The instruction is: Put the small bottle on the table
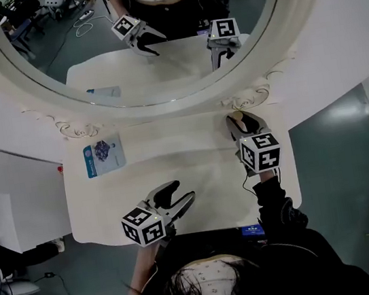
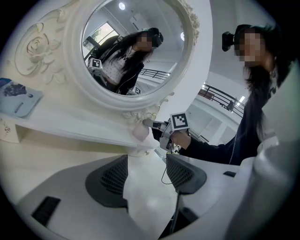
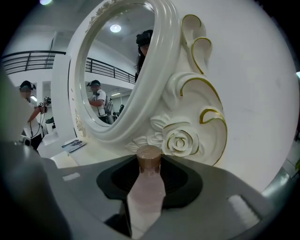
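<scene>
In the head view, the right gripper [image 1: 245,122] pinches the small bottle [image 1: 237,115] between its jaws, close to the foot of the mirror frame [image 1: 249,98]. The left gripper [image 1: 184,190] has its jaws spread over the white table [image 1: 172,159], and a blue packet [image 1: 103,155] lies well off to their left.

In the left gripper view, only bare table shows between the spread jaws. The pink bottle is beyond them.

In the right gripper view, the brown-capped bottle stands upright between the jaws, which press on its sides. A carved rose [image 3: 180,140] is just ahead. Whether the bottle touches the table cannot be told.

The head view looks steeply down over the dressing table [image 1: 174,172] and mirror [image 1: 179,68]. Both gripper views sit low, close, facing that mirror's frame.
</scene>
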A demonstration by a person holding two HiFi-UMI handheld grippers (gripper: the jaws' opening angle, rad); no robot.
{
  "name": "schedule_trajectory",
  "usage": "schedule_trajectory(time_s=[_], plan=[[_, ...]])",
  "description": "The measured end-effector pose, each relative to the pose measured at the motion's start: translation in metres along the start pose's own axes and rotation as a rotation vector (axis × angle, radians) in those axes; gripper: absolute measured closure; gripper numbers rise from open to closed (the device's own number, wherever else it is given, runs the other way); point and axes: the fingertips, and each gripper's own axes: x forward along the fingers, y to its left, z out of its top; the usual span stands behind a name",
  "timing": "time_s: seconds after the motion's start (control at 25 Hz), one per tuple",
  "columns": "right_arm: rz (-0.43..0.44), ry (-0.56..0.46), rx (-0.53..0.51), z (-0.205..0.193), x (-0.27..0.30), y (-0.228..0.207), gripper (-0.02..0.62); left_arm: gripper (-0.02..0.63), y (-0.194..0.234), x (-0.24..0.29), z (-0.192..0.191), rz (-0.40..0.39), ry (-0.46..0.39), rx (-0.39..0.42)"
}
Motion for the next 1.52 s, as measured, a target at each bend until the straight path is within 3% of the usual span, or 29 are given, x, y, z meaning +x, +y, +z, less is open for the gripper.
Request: schedule_trajectory(time_s=[0.84, 1.2, 1.52], plan=[[-0.028, -0.071, -0.053, 0.004, 0.009, -0.001, 0.442, 0.348, 0.009, -0.013, 0.002, 0.017, -0.019, 0.004], [-0.056, -0.120, -0.064, 0.017, -0.013, -0.002, 0.430, 0.349, 0.001, -0.020, -0.002, 0.025, -0.029, 0.014], [0.030, -0.140, -0.068, 0.016, -0.064, 0.034, 0.431, 0.348, -0.019, -0.020, -0.003, 0.011, -0.037, 0.044]])
